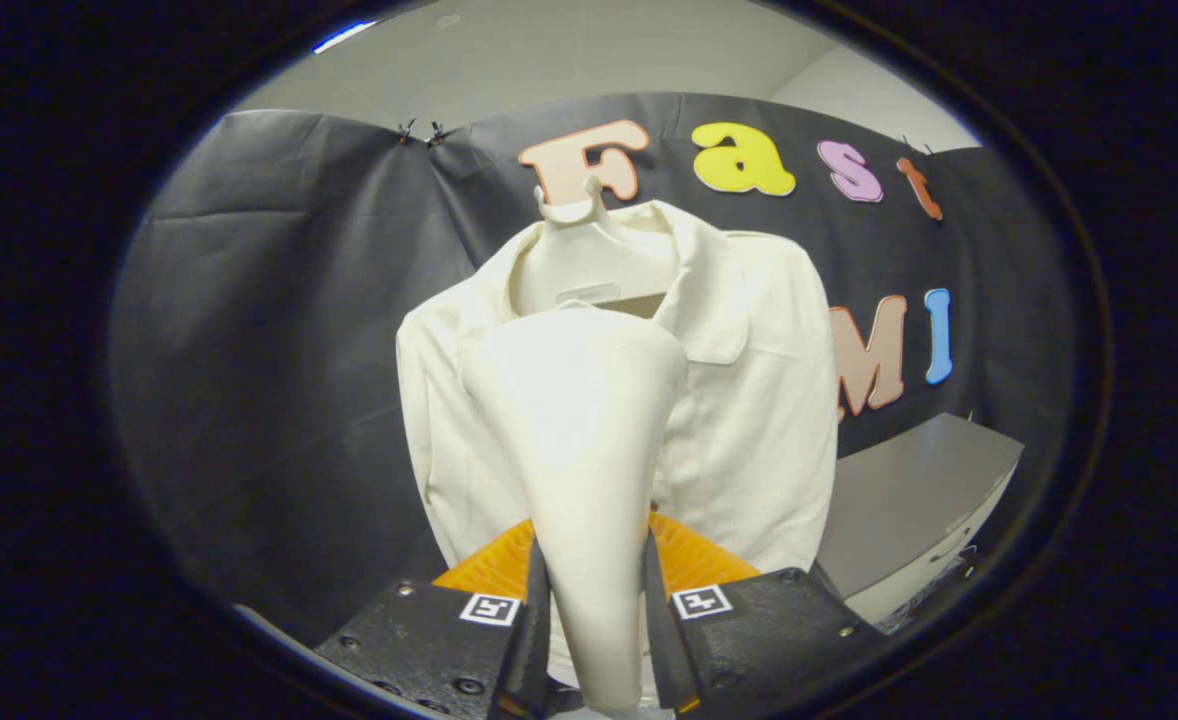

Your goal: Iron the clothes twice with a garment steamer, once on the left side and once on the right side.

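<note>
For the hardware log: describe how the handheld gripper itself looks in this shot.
The gripper shows as two blocky dark carriages side by side, each with small screw heads and a square white tag printed with a black fiducial pattern on its inner top corner. A narrow flat finger runs forward from each carriage. Behind them sits a ribbed orange part. No cables or sleeves can be seen.

**Hand-held gripper closed on the steamer**

The hand-held gripper (594,600) is seen from behind, directed forward and slightly upward. Its two fingers (532,620) are drawn in close together, and each is pressed against one side of the narrow lower part of the garment steamer (579,440), which is clamped between them and held upright. A square marker is carried on the top of each finger block. The steamer's wide head is raised well above and beyond the fingertips
</note>
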The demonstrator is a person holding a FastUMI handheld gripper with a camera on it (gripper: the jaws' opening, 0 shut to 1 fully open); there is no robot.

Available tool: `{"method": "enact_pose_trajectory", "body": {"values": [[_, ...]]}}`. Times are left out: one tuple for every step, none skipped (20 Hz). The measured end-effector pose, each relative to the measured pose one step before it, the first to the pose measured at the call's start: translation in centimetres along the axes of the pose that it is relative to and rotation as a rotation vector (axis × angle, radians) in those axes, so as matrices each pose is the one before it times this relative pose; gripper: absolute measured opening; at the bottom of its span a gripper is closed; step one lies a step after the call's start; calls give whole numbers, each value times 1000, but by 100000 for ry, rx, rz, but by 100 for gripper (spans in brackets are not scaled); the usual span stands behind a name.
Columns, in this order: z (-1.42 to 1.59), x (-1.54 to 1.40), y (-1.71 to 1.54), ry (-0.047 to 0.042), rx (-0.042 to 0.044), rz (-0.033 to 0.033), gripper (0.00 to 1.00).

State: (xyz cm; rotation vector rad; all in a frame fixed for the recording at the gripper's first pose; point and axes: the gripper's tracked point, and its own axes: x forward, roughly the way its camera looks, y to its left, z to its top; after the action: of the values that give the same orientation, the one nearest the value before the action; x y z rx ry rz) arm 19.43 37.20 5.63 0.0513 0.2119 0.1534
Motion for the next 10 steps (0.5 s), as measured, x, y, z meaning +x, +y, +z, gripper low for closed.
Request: {"method": "enact_pose_trajectory", "body": {"values": [[-537, 847, 573, 1170, 201, -593, 41], [-300, 772, 526, 393, -590, -558, 41], [-452, 801, 497, 1043, 26, -522, 41], [-425, 714, 444, 1495, -230, -21, 41], [-269, 694, 423, 542, 305, 22, 41], [-274, 607, 369, 653, 515, -339, 41], [-109, 598, 395, 594, 1047, -553, 41], [-52, 580, 442, 84, 827, -334, 41], [-212, 564, 258, 66, 412, -1340, 41], [-104, 420, 109, -942, 5, -1349, 41]]}}
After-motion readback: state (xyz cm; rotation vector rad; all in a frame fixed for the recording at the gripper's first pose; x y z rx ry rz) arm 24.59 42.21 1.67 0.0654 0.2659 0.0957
